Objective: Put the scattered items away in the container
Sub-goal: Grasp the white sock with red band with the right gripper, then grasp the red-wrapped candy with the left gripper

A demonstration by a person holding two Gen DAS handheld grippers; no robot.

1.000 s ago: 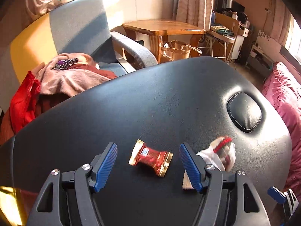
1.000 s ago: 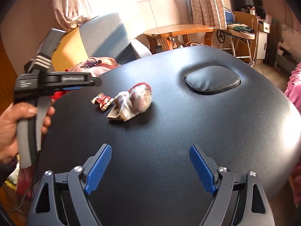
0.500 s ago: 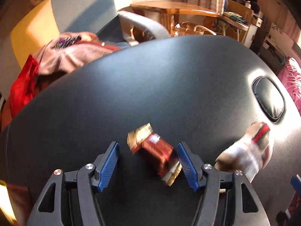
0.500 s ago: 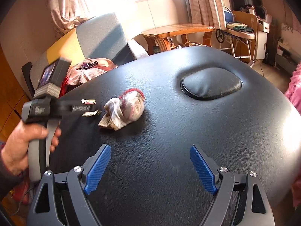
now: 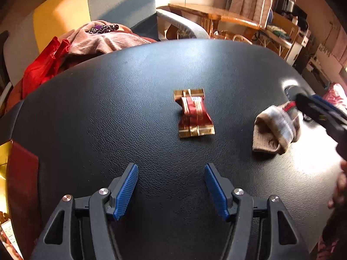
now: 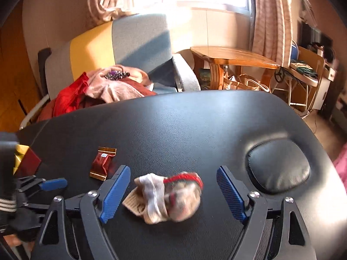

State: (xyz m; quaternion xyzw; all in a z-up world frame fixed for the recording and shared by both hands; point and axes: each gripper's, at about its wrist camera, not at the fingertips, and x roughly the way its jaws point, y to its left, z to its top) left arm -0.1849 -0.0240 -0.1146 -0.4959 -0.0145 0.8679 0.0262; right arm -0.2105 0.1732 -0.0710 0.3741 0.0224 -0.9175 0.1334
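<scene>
A red and gold snack wrapper (image 5: 193,113) lies flat on the black padded table (image 5: 108,112), ahead of my open left gripper (image 5: 171,189), which holds nothing. In the right wrist view the same wrapper (image 6: 103,162) sits left of the blue fingers. A balled-up sock (image 6: 167,197), beige and white with a red cuff, rests between the open fingers of my right gripper (image 6: 173,192); neither finger touches it. From the left wrist view the sock (image 5: 275,130) lies right of the wrapper, with the right gripper's tip (image 5: 318,110) over its far side.
A red and gold box (image 6: 25,158) sits at the table's left edge. An oval padded insert (image 6: 279,169) lies at the right. Behind the table stand an armchair piled with clothes (image 6: 104,86) and a wooden side table (image 6: 234,56).
My left gripper has pulled back from the wrapper, which now lies well ahead of it. My right gripper has moved forward and left until its open fingers straddle the sock.
</scene>
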